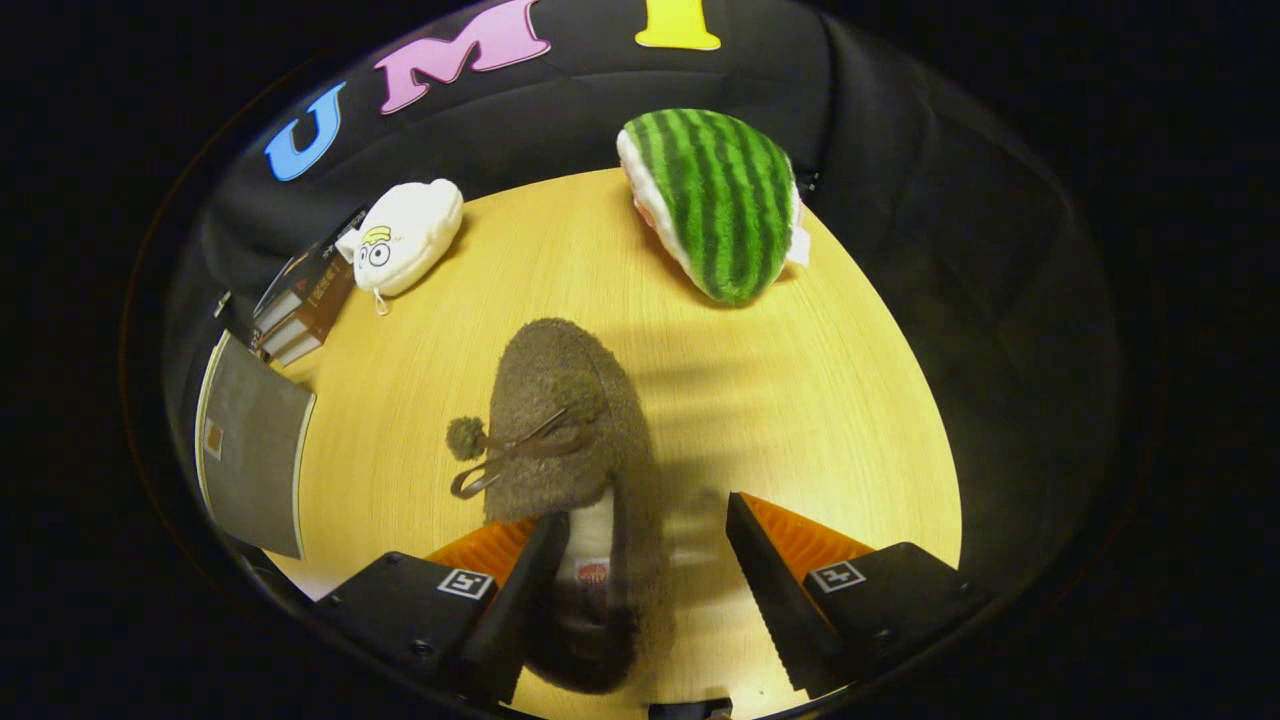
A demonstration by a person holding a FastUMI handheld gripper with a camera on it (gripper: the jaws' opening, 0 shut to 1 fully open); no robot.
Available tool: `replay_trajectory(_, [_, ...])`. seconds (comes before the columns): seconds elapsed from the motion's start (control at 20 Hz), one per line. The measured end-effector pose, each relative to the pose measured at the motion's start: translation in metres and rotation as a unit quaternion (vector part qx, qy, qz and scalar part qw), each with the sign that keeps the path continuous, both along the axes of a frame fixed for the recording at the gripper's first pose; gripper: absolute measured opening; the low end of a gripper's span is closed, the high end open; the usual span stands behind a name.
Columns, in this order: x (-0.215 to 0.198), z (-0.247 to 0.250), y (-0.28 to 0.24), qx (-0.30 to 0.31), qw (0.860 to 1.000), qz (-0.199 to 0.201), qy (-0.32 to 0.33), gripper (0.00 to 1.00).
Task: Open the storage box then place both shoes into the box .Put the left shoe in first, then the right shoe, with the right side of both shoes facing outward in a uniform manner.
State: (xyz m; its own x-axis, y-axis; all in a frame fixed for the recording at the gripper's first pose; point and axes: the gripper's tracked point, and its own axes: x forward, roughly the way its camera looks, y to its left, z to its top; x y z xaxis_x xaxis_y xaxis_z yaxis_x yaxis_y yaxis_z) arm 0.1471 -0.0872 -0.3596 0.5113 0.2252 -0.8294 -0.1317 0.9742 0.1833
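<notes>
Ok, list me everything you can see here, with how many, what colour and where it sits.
Slipper: one, fuzzy brown with a bow and pom-pom, on the table, its heel end between the fingers, toe pointing ahead.
Watermelon plush: one, green striped, at the table's far edge beyond the fingers.
White plush: one, white with a cartoon face, far side of the table next to the books.
Books: a small stack, dark covers, beside the white plush.
Grey board: one, grey, flat, nearer than the books.
Table: one, light wood.
Gripper: one, open; one finger touches the slipper's side, the other stands apart.
</notes>
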Motion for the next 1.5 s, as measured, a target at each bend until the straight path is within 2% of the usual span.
replay_trajectory(0.05, [0.001, 0.0, 0.005, 0.012, 1.0, 0.0, 0.004, 0.97])
replay_trajectory(0.15, [-0.001, 0.0, 0.017, 0.028, 1.0, 0.008, 0.009, 0.84])
replay_trajectory(0.2, [-0.001, 0.0, 0.019, 0.02, 1.0, 0.01, 0.008, 0.66])
replay_trajectory(0.25, [0.0, 0.0, 0.019, 0.01, 1.0, 0.012, 0.005, 0.56])
replay_trajectory(0.35, [0.004, 0.002, 0.014, 0.0, 1.0, -0.001, 0.004, 0.46])
replay_trajectory(0.5, [0.005, 0.006, 0.002, 0.01, 0.998, -0.054, 0.015, 0.1])
replay_trajectory(0.6, [-0.002, 0.007, 0.005, 0.015, 0.998, -0.057, 0.018, 0.06])
replay_trajectory(0.7, [-0.004, 0.014, 0.008, 0.014, 0.998, -0.057, 0.011, 0.06])
replay_trajectory(0.9, [-0.02, 0.056, 0.036, 0.037, 0.997, -0.07, -0.011, 0.06])
replay_trajectory(1.15, [-0.052, 0.116, 0.093, 0.091, 0.993, -0.08, -0.016, 0.06])
replay_trajectory(1.5, [-0.083, 0.202, 0.19, 0.163, 0.983, -0.066, -0.053, 0.06])
